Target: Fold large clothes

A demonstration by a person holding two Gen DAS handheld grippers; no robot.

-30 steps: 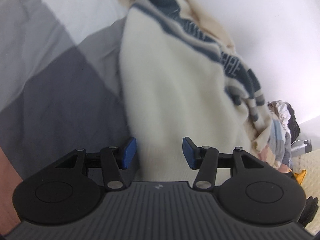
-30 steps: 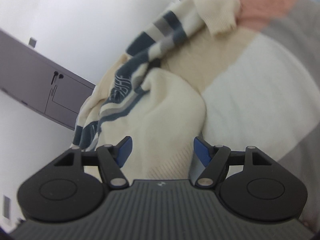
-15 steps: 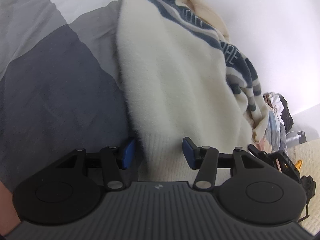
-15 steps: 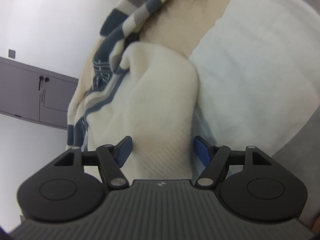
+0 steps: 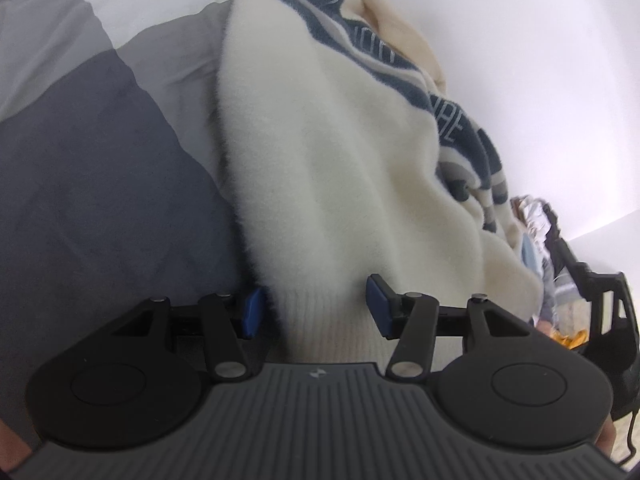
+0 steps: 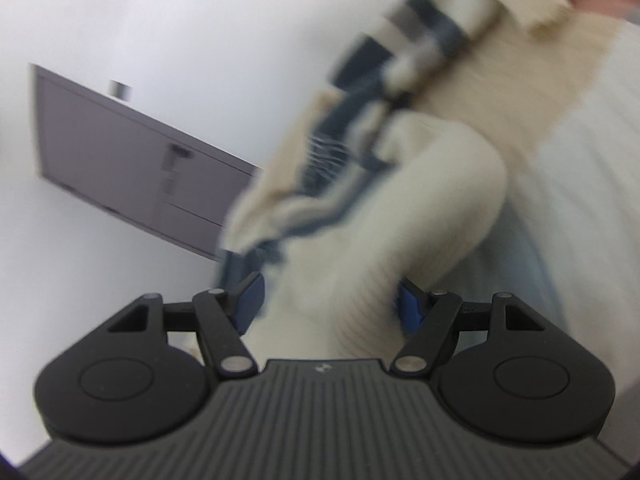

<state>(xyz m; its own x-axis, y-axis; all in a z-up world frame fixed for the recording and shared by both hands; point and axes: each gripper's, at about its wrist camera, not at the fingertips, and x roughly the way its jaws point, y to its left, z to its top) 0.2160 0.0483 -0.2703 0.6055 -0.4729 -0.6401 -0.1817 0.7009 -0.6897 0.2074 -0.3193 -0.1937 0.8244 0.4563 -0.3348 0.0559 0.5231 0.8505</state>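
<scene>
Grey, white and charcoal patchwork bedding (image 5: pixel 100 168) under cream striped sweater (image 5: pixel 340 168); white wall (image 5: pixel 540 60), grey cabinet (image 6: pixel 132 168). Left gripper (image 5: pixel 314 306) and right gripper (image 6: pixel 330 300) each pinch the sweater's ribbed hem.

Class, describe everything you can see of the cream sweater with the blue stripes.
The sweater is fluffy cream knit with dark blue and grey bands, one carrying pale lettering. Its ribbed hem lies between the blue pads of the left gripper and of the right gripper, which is blurred. It stretches away from both over a grey and white bed cover, bunched and not yet folded.
</scene>
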